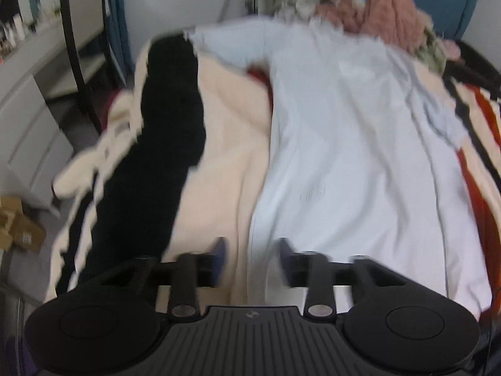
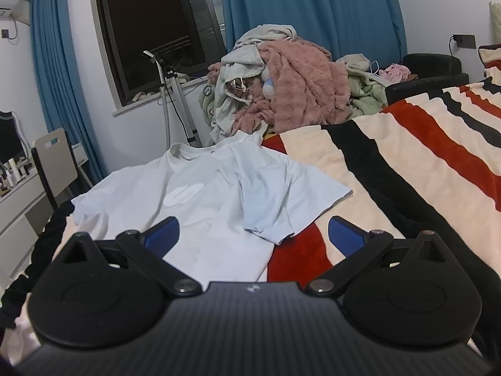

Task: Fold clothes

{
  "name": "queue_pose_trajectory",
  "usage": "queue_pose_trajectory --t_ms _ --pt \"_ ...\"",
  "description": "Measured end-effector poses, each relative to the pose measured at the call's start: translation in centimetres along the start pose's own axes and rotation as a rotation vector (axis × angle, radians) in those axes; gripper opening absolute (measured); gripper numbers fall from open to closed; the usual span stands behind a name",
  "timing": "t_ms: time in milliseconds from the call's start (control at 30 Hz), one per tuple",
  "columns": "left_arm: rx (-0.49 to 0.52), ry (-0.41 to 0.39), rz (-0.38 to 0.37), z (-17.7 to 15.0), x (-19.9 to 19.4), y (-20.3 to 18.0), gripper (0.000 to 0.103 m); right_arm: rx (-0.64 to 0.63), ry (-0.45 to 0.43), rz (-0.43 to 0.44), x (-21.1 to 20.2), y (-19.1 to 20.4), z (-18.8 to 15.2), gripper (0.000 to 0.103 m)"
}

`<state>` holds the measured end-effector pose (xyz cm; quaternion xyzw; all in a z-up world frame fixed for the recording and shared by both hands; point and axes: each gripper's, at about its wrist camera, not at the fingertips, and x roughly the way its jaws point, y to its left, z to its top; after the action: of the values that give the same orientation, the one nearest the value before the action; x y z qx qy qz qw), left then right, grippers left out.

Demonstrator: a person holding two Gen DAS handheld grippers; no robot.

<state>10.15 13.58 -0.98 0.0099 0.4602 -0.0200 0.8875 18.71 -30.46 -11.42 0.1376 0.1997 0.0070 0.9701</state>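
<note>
A bedroom with blue curtains [image 2: 310, 9] and a dark window [image 2: 156, 28] lies beyond a bed covered by a fleecy blanket striped in cream, black and red [image 2: 416, 163]. On that blanket a pale blue short-sleeved cotton T-shirt [image 2: 219, 194] lies spread out, front up, with a white oval print on the chest.

The right gripper [image 2: 253, 233] hovers above the shirt's lower part with its blue-padded fingers [image 2: 164, 233] wide apart and nothing between them. The near sleeve, folded in over the body, ends just ahead of the gap between them; the collar lies far ahead, toward the left finger's side.

The left gripper [image 1: 252, 261] has its fingers [image 1: 219, 255] parted by a moderate gap and empty. In its blurred view the T-shirt [image 1: 344, 156] stretches ahead of the right finger, its side edge running into the gap between the fingers, with cream and black blanket stripes ahead of the left finger.

Beyond the shirt's collar, far past the fingertips, sits a heap of unfolded laundry topped by a fuzzy pink garment [image 2: 300, 91] and grey-green pieces. A beige chair [image 2: 54, 163] and white desk stand to the left of the bed.
</note>
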Motion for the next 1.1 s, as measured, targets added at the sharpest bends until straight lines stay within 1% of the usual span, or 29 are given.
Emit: queue_pose_trajectory --t_ms 67,133,200,267,300,367,400,500,533,600,633,667,733,767,800,933,967,1033,1067,1100 --pt "-0.002 -0.077 0.012 1.3 -0.3 -1.4 0.066 0.005 0.002 0.001 0.2 -0.1 0.1 0.103" --pt "0.008 -0.163 -0.004 2.5 -0.2 -3.7 0.071 0.010 0.000 0.004 0.3 -0.3 0.2 0.103" --pt "0.015 -0.239 -0.023 3.5 -0.6 -6.4 0.089 0.016 -0.001 0.006 0.4 -0.5 0.3 0.103" --pt "0.019 -0.309 -0.045 4.3 -1.0 -9.3 0.093 0.028 -0.017 0.004 0.6 -1.0 0.9 0.103" --pt "0.017 -0.336 -0.060 4.6 -1.2 -10.9 0.098 0.035 -0.026 0.003 0.8 -1.4 1.3 0.103" --pt "0.012 -0.385 -0.102 5.1 -1.3 -13.6 0.103 0.078 -0.004 -0.003 2.4 -3.0 2.2 0.103" --pt "0.004 -0.404 -0.122 5.1 -1.1 -14.8 0.103 0.099 0.007 -0.007 3.3 -3.8 2.7 0.103" --pt "-0.022 -0.442 -0.160 3.8 1.0 -16.9 0.103 0.163 0.040 -0.017 5.8 -6.2 4.1 0.103" --pt "-0.030 -0.448 -0.155 3.2 2.0 -17.1 0.103 0.184 0.051 -0.020 6.7 -7.0 4.5 0.103" --pt "-0.049 -0.440 -0.120 2.1 4.3 -16.8 0.103 0.275 0.079 -0.013 9.1 -9.1 4.1 0.102" --pt "-0.064 -0.420 -0.107 1.9 5.6 -16.4 0.103 0.321 0.092 -0.007 10.5 -10.1 3.8 0.100" --pt "-0.081 -0.396 -0.103 1.8 6.9 -15.7 0.103 0.357 0.113 0.001 12.2 -11.0 3.3 0.095" --pt "-0.131 -0.368 -0.120 2.3 8.5 -14.9 0.103 0.412 0.147 0.014 15.3 -12.4 2.2 0.087" --pt "-0.159 -0.358 -0.133 2.7 9.1 -14.5 0.103 0.417 0.161 0.018 17.0 -12.8 1.6 0.080" --pt "-0.176 -0.358 -0.140 2.9 9.5 -14.1 0.103 0.409 0.169 0.020 18.2 -12.9 1.2 0.077" --pt "-0.179 -0.405 -0.129 3.3 11.0 -13.1 0.103 0.332 0.151 -0.033 22.1 -12.2 0.6 0.077" --pt "-0.178 -0.407 -0.127 3.2 11.3 -13.1 0.103 0.300 0.140 -0.048 22.8 -11.8 0.7 0.074" --pt "-0.174 -0.411 -0.121 2.8 12.0 -13.2 0.103 0.199 0.122 -0.077 23.8 -10.7 1.8 0.044" --pt "-0.175 -0.408 -0.122 2.7 12.3 -13.2 0.103 0.146 0.113 -0.091 24.2 -10.1 2.4 0.007" --pt "-0.180 -0.398 -0.125 2.7 12.6 -13.1 0.103 0.117 0.098 -0.079 24.4 -9.7 3.3 0.005"
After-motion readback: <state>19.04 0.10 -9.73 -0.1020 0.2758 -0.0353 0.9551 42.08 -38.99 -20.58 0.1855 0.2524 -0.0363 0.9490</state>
